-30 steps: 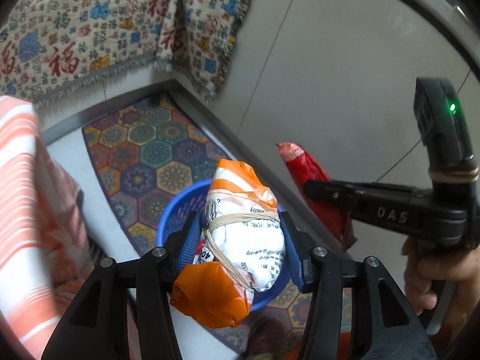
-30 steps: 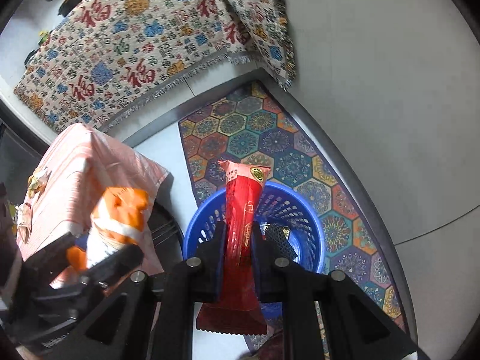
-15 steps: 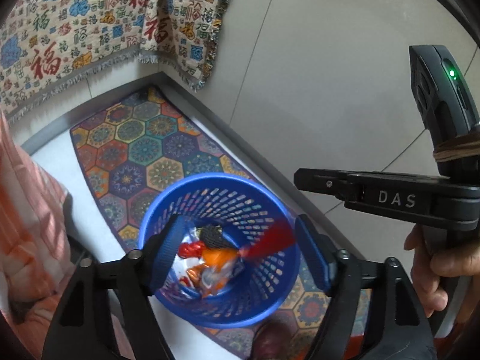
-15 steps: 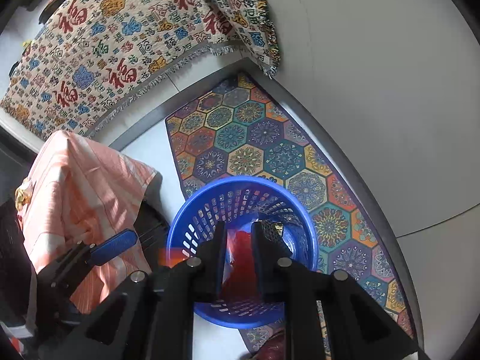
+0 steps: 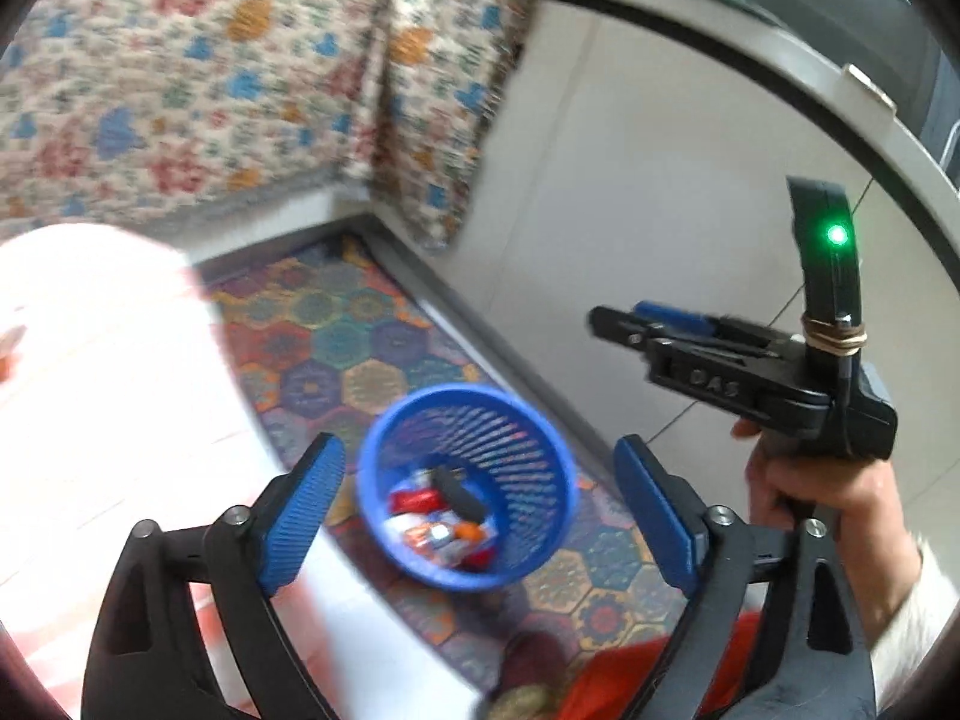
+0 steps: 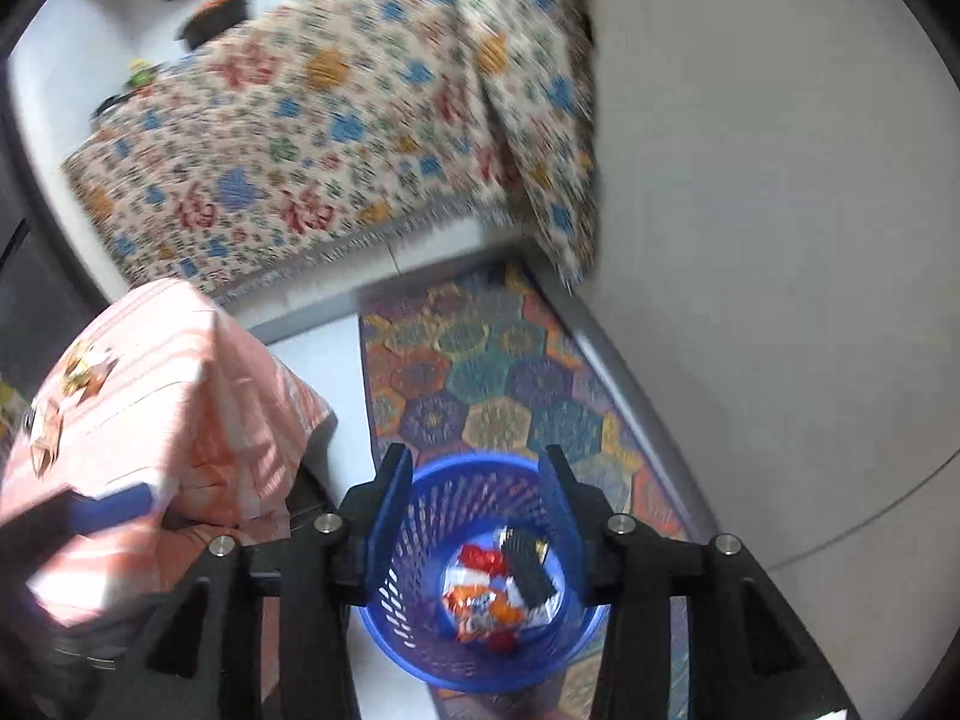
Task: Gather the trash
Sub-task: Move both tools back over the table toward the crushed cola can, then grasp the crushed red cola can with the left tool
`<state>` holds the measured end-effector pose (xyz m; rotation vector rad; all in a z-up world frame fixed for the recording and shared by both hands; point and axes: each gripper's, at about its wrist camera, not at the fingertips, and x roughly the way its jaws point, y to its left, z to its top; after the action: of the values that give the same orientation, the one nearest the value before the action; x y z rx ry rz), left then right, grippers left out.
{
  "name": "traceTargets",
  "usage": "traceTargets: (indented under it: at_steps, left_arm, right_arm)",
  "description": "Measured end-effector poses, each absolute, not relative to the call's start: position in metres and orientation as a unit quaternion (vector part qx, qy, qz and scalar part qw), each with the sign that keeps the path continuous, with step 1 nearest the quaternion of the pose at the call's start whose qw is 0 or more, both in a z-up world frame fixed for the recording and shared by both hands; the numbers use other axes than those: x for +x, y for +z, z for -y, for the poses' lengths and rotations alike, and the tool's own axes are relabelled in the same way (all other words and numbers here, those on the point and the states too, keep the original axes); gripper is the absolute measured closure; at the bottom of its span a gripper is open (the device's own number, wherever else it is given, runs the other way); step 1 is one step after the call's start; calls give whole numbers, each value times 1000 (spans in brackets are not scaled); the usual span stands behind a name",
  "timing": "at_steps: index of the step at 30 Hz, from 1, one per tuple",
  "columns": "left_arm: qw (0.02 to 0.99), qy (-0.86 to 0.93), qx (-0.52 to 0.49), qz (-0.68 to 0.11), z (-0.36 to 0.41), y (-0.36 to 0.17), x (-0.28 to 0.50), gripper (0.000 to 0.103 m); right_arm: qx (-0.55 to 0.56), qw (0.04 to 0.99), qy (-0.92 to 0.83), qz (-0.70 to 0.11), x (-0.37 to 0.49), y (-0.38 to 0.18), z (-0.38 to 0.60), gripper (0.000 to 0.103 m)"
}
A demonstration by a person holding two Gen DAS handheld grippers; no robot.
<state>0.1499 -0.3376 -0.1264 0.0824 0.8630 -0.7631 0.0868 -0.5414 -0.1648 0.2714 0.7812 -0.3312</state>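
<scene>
1. Your left gripper [image 5: 477, 516] is spread wide with nothing in it, above the blue basket [image 5: 543, 444].
2. Your right gripper [image 6: 477, 501] is likewise released and empty, its fingers either side of the basket's far rim.
3. The trash wrappers [image 6: 486, 603], red, orange and white, lie in the basket bottom beside a black object [image 6: 528, 567].
4. The basket stands on the hexagon-patterned mat [image 6: 480, 378].
</scene>
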Motion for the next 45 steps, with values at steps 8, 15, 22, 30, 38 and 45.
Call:
traceTargets:
  at_steps: [8,15,22,30,38,45]
  left_arm:
    - [874,-190,70,-442,182,-154,151,9]
    - [889,-76,56,-448,66,-177,161,9]
    - [892,-44,39,-447,2,-179,175,1]
    - [890,-75,55,-447,-44,-178,203,0]
    - [887,-93,61,-448,-78,-179,244,0]
    - [884,-119,76,-446,-80,-178,265,0]
  right_arm:
    - [11,935,-91,-341,91,-136,428,44]
    - [-12,931,35,-362,112,-141,303,42]
    - [-31,906,111,-408,139,-169,206,42]
    - [-63,892,117,-432,171,-185,136,22]
    - [-54,886,106,-447,222,-189,110,7]
    - [-49,886,90,-452,270,-192,86,0]
